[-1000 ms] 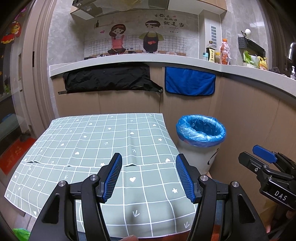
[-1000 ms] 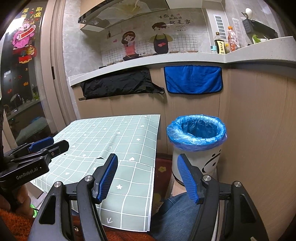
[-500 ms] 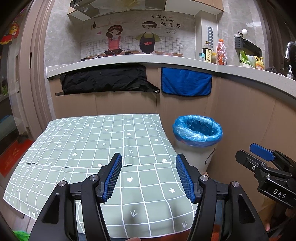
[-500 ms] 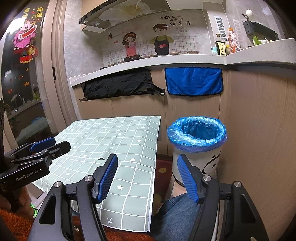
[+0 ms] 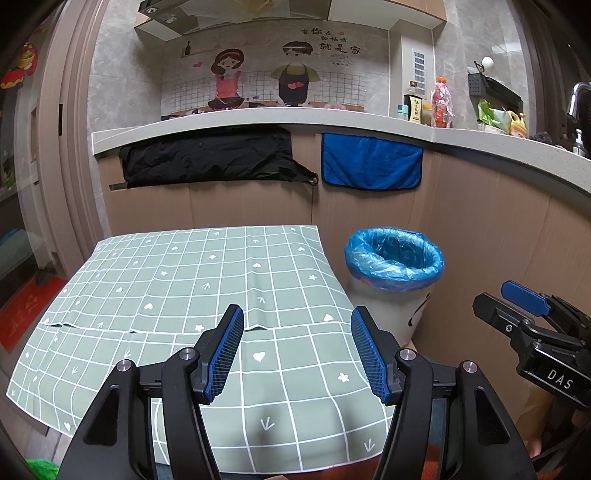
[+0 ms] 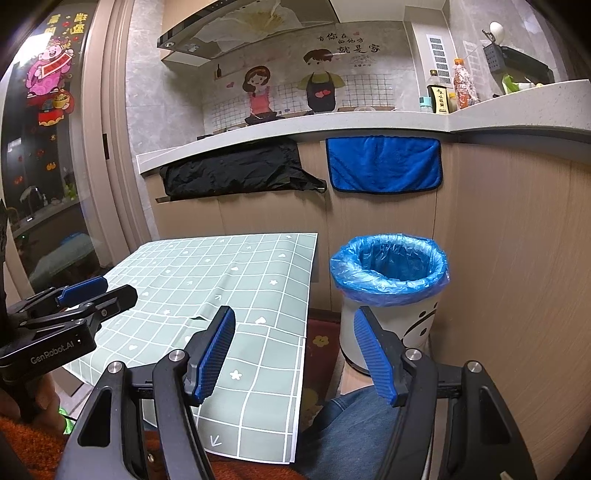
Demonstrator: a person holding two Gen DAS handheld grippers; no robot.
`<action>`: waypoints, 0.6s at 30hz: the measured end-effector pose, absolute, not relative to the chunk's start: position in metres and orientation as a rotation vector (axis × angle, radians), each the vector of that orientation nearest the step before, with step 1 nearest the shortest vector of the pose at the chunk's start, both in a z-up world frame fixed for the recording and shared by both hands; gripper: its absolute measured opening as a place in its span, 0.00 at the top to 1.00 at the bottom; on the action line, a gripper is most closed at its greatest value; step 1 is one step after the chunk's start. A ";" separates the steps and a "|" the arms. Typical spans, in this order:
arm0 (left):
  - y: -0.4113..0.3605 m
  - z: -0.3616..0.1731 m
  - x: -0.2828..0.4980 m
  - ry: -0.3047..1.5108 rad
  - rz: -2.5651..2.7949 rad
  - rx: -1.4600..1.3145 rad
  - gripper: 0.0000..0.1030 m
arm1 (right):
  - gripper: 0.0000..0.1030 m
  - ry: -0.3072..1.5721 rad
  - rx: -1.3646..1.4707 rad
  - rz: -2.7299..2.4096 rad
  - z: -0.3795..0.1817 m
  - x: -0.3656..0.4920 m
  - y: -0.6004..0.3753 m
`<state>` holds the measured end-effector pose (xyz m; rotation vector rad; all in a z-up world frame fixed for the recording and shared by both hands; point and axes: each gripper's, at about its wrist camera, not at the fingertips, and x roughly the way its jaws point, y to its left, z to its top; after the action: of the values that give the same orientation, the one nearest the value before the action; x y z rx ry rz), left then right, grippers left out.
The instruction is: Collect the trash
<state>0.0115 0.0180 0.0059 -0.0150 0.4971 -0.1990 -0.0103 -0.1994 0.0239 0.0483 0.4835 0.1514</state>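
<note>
Both grippers idle: left gripper [image 5: 297,349] and right gripper [image 6: 293,349] fingers spread, nothing between them. Blue-lined trash bin [image 6: 389,280] sits ahead-right of the left fingers, straight beyond the right's, beside green checked tablecloth [image 5: 177,280].

Home kitchen. Grey counter [image 6: 332,123] runs along back wall; range hood [image 6: 243,33] above it, cartoon cook-couple sticker [image 6: 291,92] on tiled splashback behind it. Sauce bottle [image 6: 439,96] and drink bottle [image 6: 463,83] stand on counter at right end. Black cloth [image 6: 236,171] and blue towel [image 6: 384,164] hang from counter edge. Below counter: bin [image 6: 388,291] with blue liner, beside table with green grid cloth [image 6: 229,280]. Festive decals [image 6: 51,74] on glass door, left of counter.
</note>
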 end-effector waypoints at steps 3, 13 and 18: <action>0.019 0.005 0.012 0.501 -0.200 -0.016 0.41 | 0.38 0.483 0.048 0.150 0.024 -0.010 -0.200; 0.021 0.004 0.013 0.503 -0.207 -0.010 0.41 | 0.38 0.483 0.047 0.151 0.023 -0.010 -0.201; 0.022 0.004 0.014 0.500 -0.210 -0.011 0.41 | 0.38 0.482 0.047 0.151 0.023 -0.010 -0.201</action>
<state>0.0136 0.0223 0.0036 -0.0107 0.4996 -0.2100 -0.0098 -0.2005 0.0234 0.0472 0.4824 0.1511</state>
